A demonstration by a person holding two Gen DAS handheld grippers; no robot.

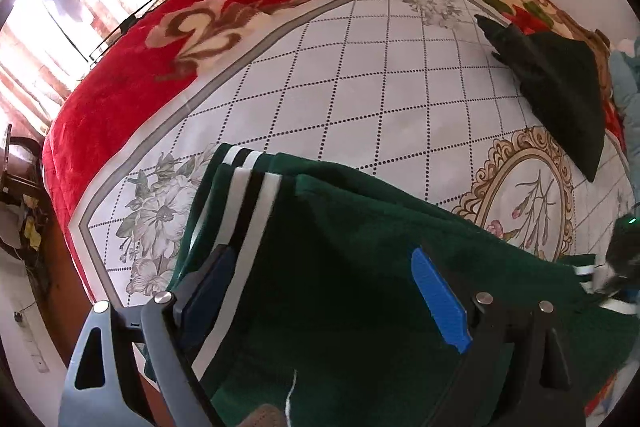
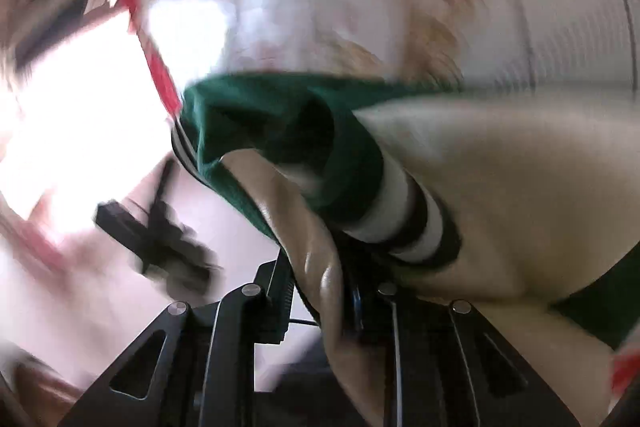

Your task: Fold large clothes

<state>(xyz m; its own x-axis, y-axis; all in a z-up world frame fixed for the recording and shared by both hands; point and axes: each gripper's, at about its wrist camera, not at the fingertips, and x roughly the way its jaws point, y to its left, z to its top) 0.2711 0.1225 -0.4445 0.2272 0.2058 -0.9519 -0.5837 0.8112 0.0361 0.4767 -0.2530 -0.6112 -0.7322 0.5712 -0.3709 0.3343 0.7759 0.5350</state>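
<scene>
Red flowered blanket [image 1: 120, 95] covers the bed, and over it lies a white quilted mat [image 1: 360, 79] with dotted diamond lines. On this mat, from about 6 to 4 o'clock in the left wrist view, the green jacket [image 1: 340, 267] with white and black striped cuffs is spread, partly folded. Left gripper [image 1: 324, 291] hangs over it with jaws spread wide and nothing between them. Right gripper [image 2: 320, 291] has its jaws pinching a striped cuff and some beige lining of the same jacket.

I think the pinch is on a thick bunch, so one layer could slip out, or a pull could drag the folded part out of line. A dark folded garment [image 1: 560, 95] lies at 2 o'clock. The right wrist view is strongly blurred; the bed is hardly readable there.
</scene>
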